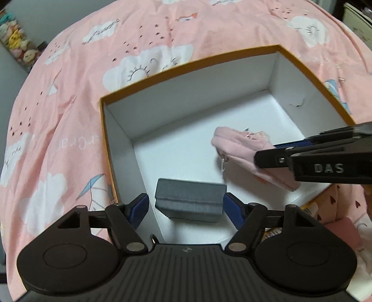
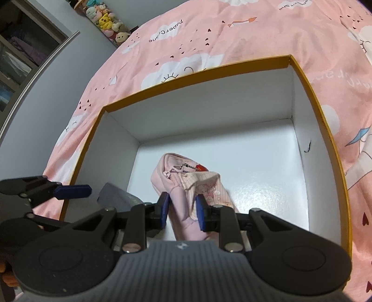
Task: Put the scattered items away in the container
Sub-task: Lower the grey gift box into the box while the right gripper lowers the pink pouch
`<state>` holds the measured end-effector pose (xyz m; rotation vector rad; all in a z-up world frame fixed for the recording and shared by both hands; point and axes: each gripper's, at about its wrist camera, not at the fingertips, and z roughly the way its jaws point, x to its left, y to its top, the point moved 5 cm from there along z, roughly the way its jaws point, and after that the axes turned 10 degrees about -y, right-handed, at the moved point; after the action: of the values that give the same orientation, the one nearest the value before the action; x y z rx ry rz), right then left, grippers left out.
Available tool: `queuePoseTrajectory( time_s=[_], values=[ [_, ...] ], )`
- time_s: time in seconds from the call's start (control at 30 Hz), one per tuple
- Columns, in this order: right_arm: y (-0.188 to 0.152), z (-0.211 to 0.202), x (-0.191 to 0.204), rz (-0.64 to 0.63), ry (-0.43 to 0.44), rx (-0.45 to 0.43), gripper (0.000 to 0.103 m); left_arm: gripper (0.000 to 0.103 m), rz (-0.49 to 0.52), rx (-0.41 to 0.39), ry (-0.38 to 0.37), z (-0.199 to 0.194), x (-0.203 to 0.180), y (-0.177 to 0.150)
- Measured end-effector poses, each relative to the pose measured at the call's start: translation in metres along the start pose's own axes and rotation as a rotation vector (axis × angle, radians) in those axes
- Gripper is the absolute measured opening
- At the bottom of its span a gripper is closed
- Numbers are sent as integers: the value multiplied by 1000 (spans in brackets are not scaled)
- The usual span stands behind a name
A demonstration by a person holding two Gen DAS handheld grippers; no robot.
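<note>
A pink pouch [image 2: 183,185] is pinched between the blue fingers [image 2: 164,209] of the right gripper [image 2: 181,210] and is held inside the open box [image 2: 325,120] — orange outside, white within — close over its floor. Its long axis runs away from that gripper toward the far wall, with the zipper end and a small bead chain farthest out. A grey block [image 1: 189,201] is seen between the spread fingers [image 1: 139,206] of the left gripper [image 1: 186,208], by the near-left wall; whether it is touched cannot be told. The box is carried by a bed covered in a pink cloud-print quilt [image 1: 69,97]. Plush toys [image 2: 107,21] are lined along the wall behind.
</note>
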<state>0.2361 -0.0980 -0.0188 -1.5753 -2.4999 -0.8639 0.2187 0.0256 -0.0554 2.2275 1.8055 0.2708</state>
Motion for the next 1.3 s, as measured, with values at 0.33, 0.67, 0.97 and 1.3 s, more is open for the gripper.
queuePoseTrajectory(
  time_s=[0.33,0.67,0.97,1.3],
  values=[
    [4,-1,10,-46,13,6,27,56,6,-15,-42,-5,11,11],
    [3,-1,11,-78,-2,15,27,37,63,106,-86,10,16,8],
    [9,8,24,-142,37,19,27,35,91,151,-105,9,14,4],
    [13,26,46,-270,120,73,27,35,96,187,-150,5,18,-10]
  ],
)
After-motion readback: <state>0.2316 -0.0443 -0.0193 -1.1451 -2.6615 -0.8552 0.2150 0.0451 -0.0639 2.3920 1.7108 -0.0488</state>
